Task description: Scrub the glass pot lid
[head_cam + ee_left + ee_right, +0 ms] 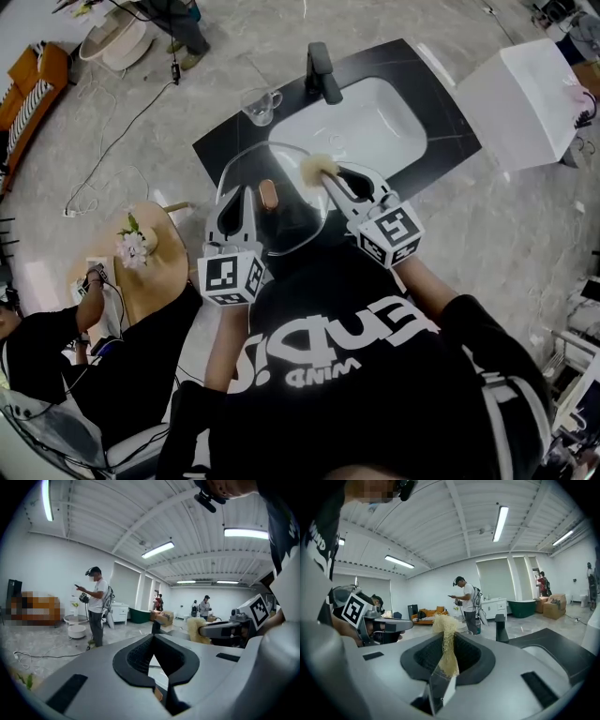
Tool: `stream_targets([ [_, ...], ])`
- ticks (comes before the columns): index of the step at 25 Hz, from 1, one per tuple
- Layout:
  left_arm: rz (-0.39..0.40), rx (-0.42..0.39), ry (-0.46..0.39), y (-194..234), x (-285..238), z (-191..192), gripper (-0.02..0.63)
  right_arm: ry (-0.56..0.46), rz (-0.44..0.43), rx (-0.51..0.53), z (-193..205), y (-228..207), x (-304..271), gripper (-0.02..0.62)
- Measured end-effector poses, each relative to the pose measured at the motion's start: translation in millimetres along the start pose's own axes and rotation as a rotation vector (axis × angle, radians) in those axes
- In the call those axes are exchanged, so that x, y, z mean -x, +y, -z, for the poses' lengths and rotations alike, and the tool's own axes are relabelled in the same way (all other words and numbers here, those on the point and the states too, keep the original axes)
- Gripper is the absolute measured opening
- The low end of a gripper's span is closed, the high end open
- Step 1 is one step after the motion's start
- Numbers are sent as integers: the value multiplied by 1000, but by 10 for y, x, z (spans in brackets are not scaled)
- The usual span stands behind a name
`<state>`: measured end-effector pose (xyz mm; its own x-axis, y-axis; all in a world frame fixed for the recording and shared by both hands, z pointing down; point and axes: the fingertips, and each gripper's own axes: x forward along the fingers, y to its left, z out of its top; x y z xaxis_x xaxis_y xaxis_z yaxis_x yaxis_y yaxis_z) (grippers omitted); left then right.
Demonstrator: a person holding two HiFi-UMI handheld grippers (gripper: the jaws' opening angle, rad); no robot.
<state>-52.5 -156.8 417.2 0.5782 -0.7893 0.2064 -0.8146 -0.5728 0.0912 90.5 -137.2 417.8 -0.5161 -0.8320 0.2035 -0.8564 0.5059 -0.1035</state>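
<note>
A glass mug [260,105] stands on the black counter [448,120] beside the faucet [322,73].

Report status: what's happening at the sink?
Left gripper shut on glass lid. Right gripper shut on scrubber, near lid's far edge. Nothing in the way.

Big open workshop kind of room: white walls [51,559], a white ribbed ceiling [454,522] with long tube lights [158,550], and a pale grey marble-look floor [253,47] with a loose cable [122,127] trailing over it. There's a black countertop [441,117] with a white sink [375,122] and black faucet [322,73], and a white cabinet [525,103] near it. Also a round wooden side table [173,272] with flowers [134,246], an orange sofa [33,84] off to the side, plus a green bathtub [524,607] and cardboard boxes [555,605] further back.
</note>
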Motion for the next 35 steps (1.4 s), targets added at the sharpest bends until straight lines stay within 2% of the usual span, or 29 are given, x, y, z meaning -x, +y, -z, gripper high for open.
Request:
stream_targets([
  [5,15,-12,30,-17,-31,176,15,-16,-25,29,-12,24,-16,57],
  [18,25,1,24,-10,1,76,15,8,-63,45,0,143,-77,57],
  [35,9,28,54,80,8,165,15,17,-90,60,-28,205,-130,57],
])
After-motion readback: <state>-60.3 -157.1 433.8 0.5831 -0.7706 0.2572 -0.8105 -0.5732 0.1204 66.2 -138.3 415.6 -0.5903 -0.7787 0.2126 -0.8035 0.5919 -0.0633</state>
